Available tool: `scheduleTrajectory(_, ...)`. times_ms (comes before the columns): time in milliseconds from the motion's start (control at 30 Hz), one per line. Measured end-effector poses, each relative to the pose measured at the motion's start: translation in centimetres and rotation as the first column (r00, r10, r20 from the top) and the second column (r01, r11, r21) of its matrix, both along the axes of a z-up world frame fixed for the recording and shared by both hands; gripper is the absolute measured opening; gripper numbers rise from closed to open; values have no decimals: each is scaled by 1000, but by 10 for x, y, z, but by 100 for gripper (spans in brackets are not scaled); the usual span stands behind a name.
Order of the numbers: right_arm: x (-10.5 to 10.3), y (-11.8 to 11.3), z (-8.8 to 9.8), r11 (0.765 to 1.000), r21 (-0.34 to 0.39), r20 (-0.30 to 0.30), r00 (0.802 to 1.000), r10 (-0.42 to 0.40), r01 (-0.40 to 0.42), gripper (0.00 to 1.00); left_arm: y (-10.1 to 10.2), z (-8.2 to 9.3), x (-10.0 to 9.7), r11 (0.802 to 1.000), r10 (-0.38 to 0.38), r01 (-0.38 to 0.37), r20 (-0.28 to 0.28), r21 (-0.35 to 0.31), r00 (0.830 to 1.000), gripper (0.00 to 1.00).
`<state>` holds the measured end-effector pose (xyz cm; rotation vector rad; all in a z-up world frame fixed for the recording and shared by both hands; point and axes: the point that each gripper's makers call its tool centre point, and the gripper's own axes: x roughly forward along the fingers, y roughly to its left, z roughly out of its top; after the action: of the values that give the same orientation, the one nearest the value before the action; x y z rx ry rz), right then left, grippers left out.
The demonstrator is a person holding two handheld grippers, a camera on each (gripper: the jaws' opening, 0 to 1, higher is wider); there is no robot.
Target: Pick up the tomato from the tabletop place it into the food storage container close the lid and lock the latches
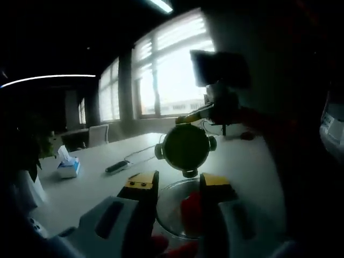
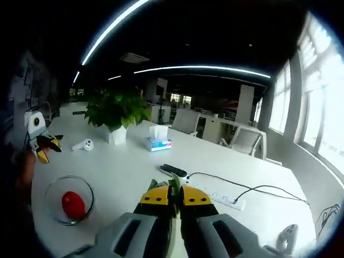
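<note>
A clear round container (image 1: 174, 215) stands on the white table (image 1: 86, 188) with a red tomato (image 1: 191, 209) inside it. My left gripper (image 1: 180, 185) is open just above the container's near rim, its yellow-tipped jaws apart and holding nothing. Beyond it, a round green lid (image 1: 186, 148) with latches hangs in the air, held by the right gripper (image 1: 220, 105). In the right gripper view my right gripper (image 2: 176, 196) is shut on the lid's thin green edge (image 2: 173, 185). The container (image 2: 54, 188) with the tomato (image 2: 73, 204) sits at lower left, below the left gripper (image 2: 43, 142).
A tissue box (image 2: 159, 144), a black remote (image 2: 173, 171), a white power strip (image 2: 215, 194) with its cable, a potted plant (image 2: 115, 110) and a small white device (image 2: 83, 144) lie on the table (image 2: 123, 166). Chairs and bright windows stand beyond.
</note>
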<state>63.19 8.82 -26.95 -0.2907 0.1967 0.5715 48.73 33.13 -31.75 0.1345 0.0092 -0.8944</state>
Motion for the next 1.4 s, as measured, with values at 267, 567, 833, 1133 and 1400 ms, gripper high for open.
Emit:
scheduleTrajectory(267,-25,26,19,1000,-25,48,999,13,-12,1,20,-7,-7,1000,4,-4,11,-3,1000,22)
scheduleTrajectory(567,-53,62,29,999,-47,62,998,23,-20,1,40,-13,-16,998,9,-8,20,-56,1000,22)
scheduleTrajectory(833,-68,86,38,998,-50,54,998,39,-36,1,48,-21,-24,999,6,-5,36,-31,999,22)
scheduleTrajectory(1133,-86,119,45,995,-85,44,997,61,-57,1,53,-26,-31,999,-11,13,51,-37,999,22)
scheduleTrajectory(1400,-125,164,35,960,-268,156,980,122,-77,1,58,-21,-34,997,-7,12,68,-74,998,22)
